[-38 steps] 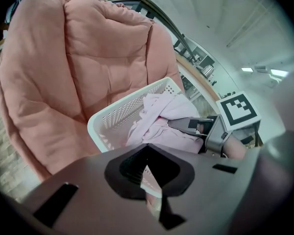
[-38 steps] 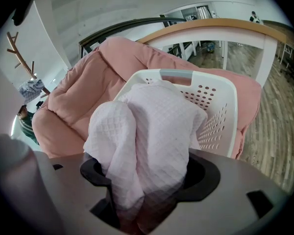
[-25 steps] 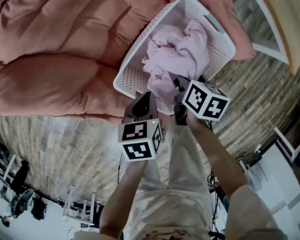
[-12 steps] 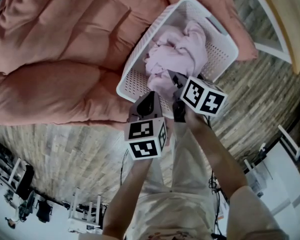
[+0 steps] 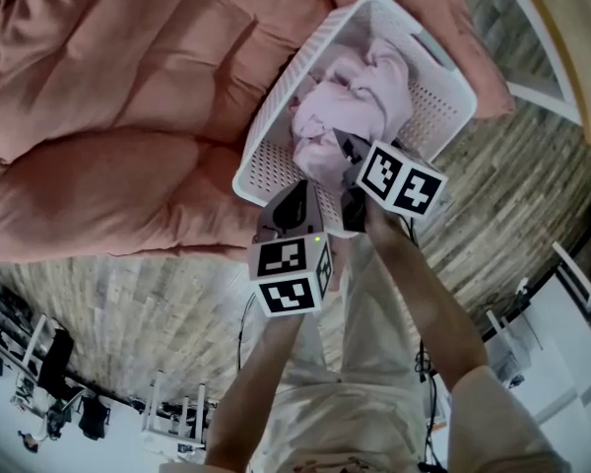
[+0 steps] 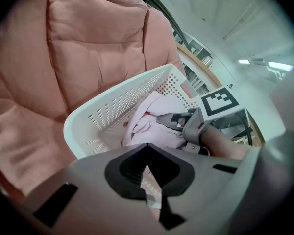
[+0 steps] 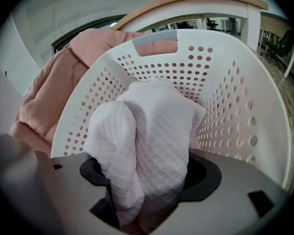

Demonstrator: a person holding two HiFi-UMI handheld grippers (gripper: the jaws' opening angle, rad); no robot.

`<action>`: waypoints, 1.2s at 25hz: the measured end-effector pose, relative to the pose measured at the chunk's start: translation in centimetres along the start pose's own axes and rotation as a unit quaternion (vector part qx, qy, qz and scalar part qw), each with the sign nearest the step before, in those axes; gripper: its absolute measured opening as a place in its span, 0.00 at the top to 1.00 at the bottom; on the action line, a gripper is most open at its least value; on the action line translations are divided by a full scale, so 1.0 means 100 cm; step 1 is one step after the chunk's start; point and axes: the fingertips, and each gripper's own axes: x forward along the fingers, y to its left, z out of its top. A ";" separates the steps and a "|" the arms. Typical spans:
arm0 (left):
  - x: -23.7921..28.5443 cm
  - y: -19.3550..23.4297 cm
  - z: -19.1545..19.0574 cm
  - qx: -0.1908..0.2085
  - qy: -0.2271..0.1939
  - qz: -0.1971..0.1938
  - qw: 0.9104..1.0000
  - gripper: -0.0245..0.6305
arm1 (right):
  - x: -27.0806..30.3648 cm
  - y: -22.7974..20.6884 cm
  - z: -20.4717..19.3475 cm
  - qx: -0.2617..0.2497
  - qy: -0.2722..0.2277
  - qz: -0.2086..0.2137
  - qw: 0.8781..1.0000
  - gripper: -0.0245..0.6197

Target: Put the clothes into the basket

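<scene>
Right gripper [image 7: 146, 182]: I find its jaws spread wide but filled. A bunched fold of the pink garment [image 7: 147, 126] runs down between them and touches both sides, so I read it as pinched. From the jaws the fabric rises toward 12 o'clock in the right gripper view, against the far wall of the white basket [image 7: 225, 82].

In the head view most of the garment lies heaped inside the basket. One end trails to the basket's 6 o'clock rim, where the right gripper sits over it.

Left gripper [image 6: 147, 148]: jaws pressed together, nothing between them. It hangs outside the basket at about 7 o'clock, just beside the near wall. The garment lies at 12 to 1 o'clock from its tips.

Surroundings: the basket rests on a salmon quilt [image 5: 128, 97], which spreads from 8 to 12 o'clock of it. A grey handle [image 7: 154, 37] sits on the far rim. Wood-look floor [image 5: 128, 284] lies below. The perforated near wall stands between the left jaws and the garment.
</scene>
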 end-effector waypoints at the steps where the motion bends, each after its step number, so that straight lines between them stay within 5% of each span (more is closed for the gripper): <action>1: 0.001 0.001 0.001 0.000 0.000 0.000 1.000 0.96 | 0.002 -0.001 0.000 0.002 0.000 -0.002 1.000 0.40; 30: 0.030 0.005 0.018 0.023 0.011 -0.022 0.999 0.96 | 0.060 -0.025 -0.002 0.027 -0.002 -0.046 0.999 0.39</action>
